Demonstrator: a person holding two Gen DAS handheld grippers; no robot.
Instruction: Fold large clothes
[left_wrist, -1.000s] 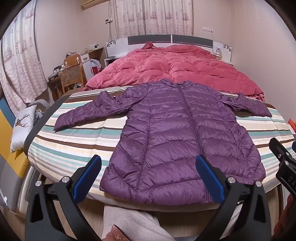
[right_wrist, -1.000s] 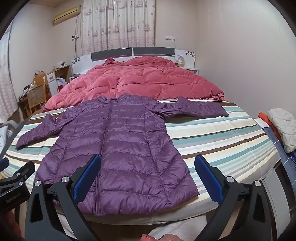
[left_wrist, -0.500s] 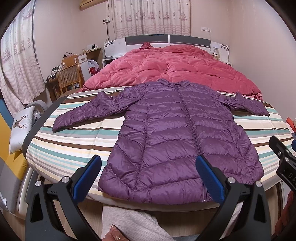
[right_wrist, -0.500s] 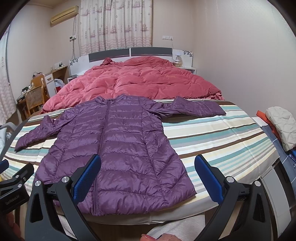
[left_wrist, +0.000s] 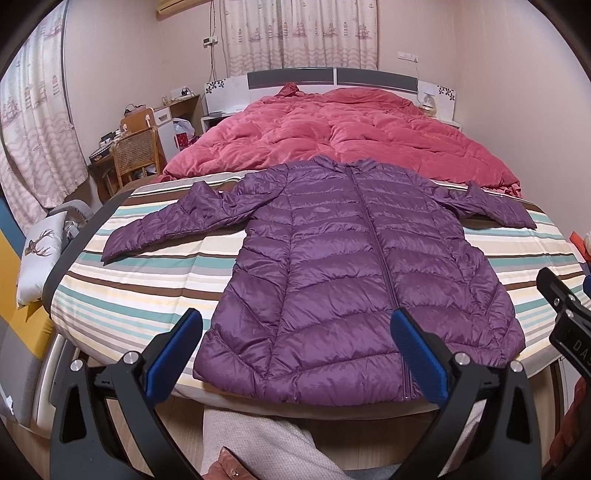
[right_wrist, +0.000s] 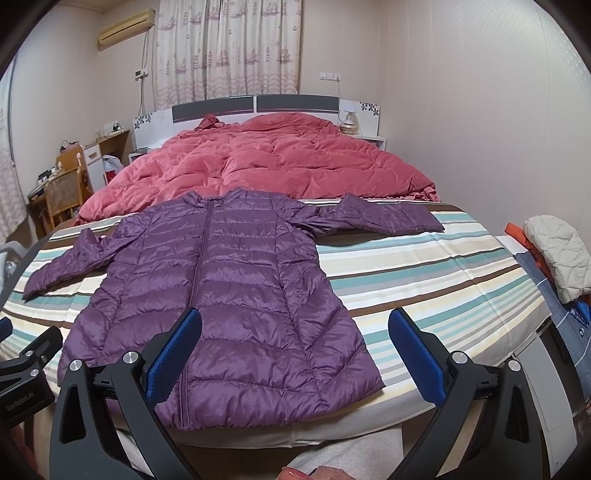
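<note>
Striped bedsheet (left_wrist: 155, 295) covers the near half of the bed, a red quilt (left_wrist: 332, 140) heaped at the far half. A purple puffer jacket (left_wrist: 354, 280) lies flat on the stripes, sleeves spread, hem nearest. Left gripper (left_wrist: 295, 350) and right gripper (right_wrist: 293, 350) hover released, holding nothing, at the hem.

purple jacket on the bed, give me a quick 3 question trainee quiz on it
1. True or false: the purple jacket lies flat, zipped, with both sleeves spread out.
2. What lies beyond the jacket's collar? A) red duvet B) a laptop C) a suitcase
3. Fill in: the left tool and right tool are both ____ and hold nothing.

Key: 1 true; 2 A; 3 open
</note>
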